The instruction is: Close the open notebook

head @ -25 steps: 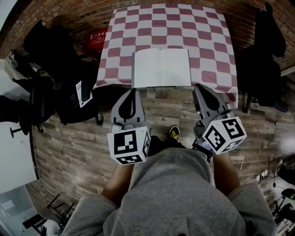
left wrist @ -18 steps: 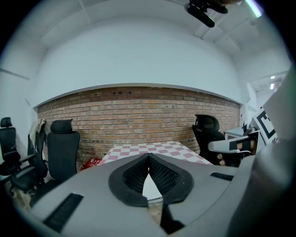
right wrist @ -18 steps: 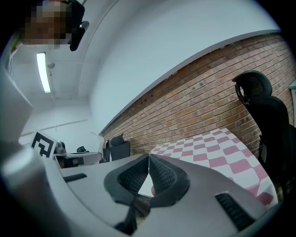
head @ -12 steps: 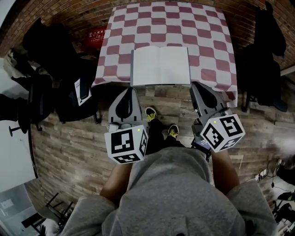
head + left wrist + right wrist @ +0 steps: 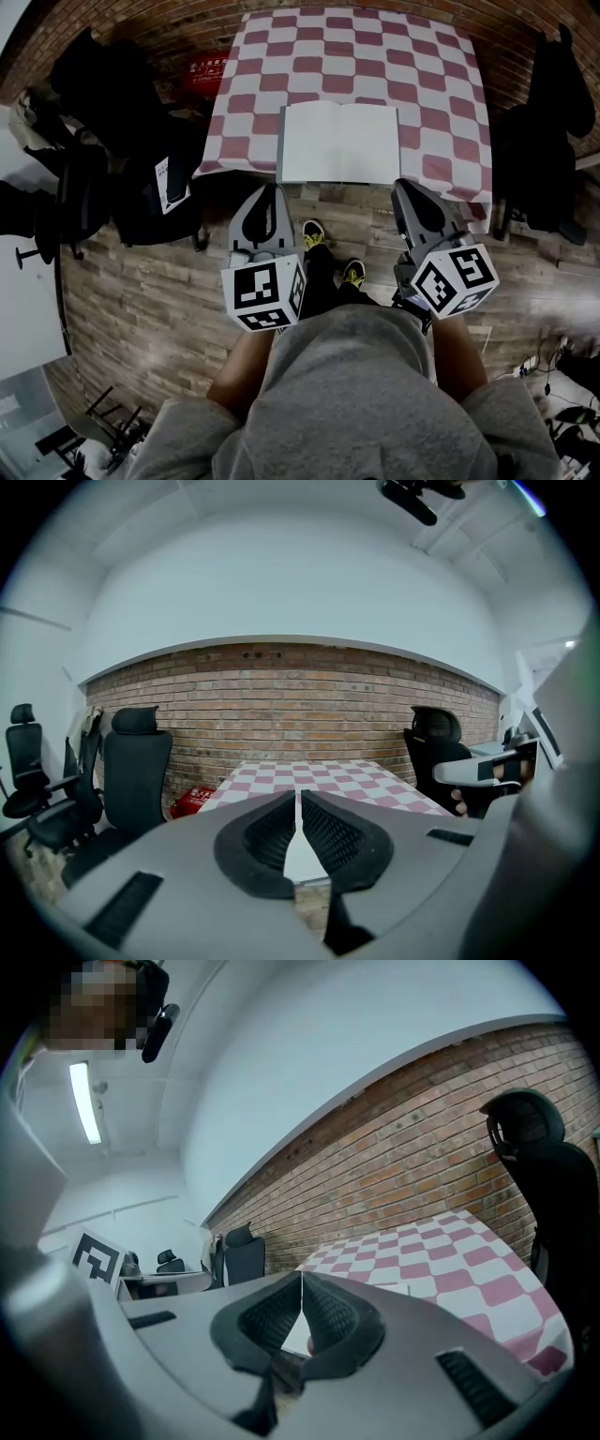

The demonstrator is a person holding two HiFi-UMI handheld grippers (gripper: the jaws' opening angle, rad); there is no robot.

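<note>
**A:** So, how far along is this?

**B:** Not begun, by my reading. The notebook (image 5: 339, 143) lies wide open and flat, both white pages up. It is at the near edge of the checked table (image 5: 450, 75), upper centre of the head view. Nothing touches it.

**A:** And the grippers?

**B:** Both sit below it in the frame, short of the table's edge. The left gripper (image 5: 271, 190) is under the notebook's lower left corner and the right gripper (image 5: 411, 186) under its lower right. Each gripper view shows its jaws pressed together with nothing between them.

**A:** What's left, then?

**B:** All of it, I'd say. One half has to be lifted and folded over the spine onto the other.

**A:** How does the book look?

**B:** The pages are pale and unmarked, with a faint centre crease and two roughly equal halves. Its edges are square to the table's near side. The cover is hidden underneath.
</note>
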